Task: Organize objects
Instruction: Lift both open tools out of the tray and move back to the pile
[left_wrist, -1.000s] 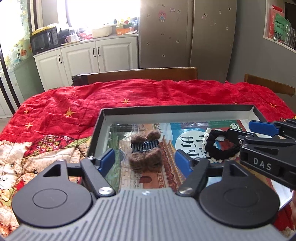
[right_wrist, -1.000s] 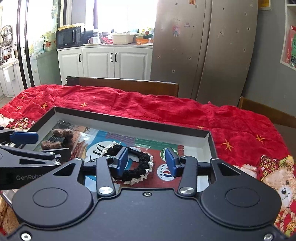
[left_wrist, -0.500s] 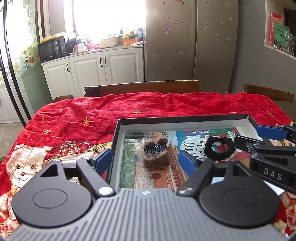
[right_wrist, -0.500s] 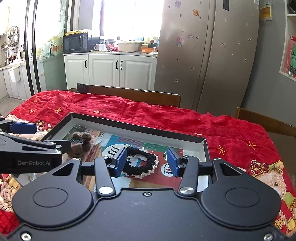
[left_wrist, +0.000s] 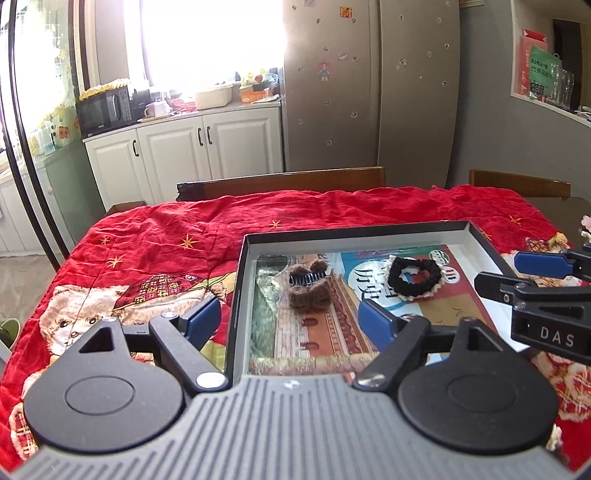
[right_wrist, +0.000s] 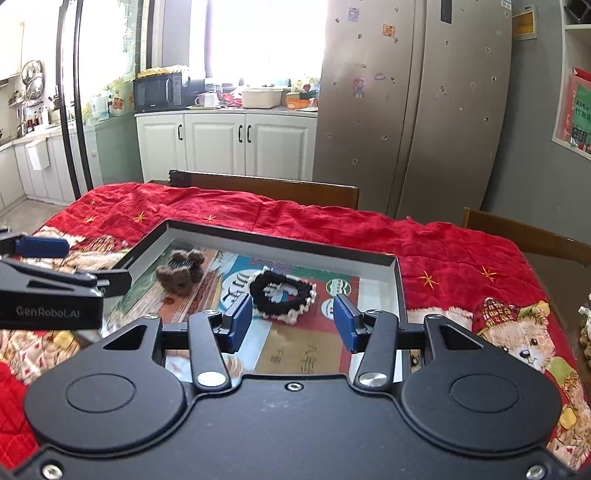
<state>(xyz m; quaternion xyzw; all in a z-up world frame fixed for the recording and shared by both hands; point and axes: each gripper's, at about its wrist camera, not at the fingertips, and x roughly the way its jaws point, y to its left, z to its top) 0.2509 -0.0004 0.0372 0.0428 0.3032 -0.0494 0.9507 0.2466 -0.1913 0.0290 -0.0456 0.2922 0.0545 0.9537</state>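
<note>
Tray: shallow rectangular black-rimmed tray (left_wrist: 236, 295) with grey inner walls and a glossy printed floor, on the quilted red tabletop cover (left_wrist: 177, 236).
Clip: fuzzy brown bear-shaped hair clip (left_wrist: 308, 286) with black teeth, left part of the tray floor.
Scrunchie: black ruffled scrunchie with cream lace edge (right_wrist: 282, 295), near the clip but apart (right of it).
Left tool (left_wrist: 290, 317): spread wide, empty, straddling the tray's left wall.
Right tool (right_wrist: 293, 323): partly spread, empty, above the tray's near edge.
Room: bare tray floor around both items.
</note>
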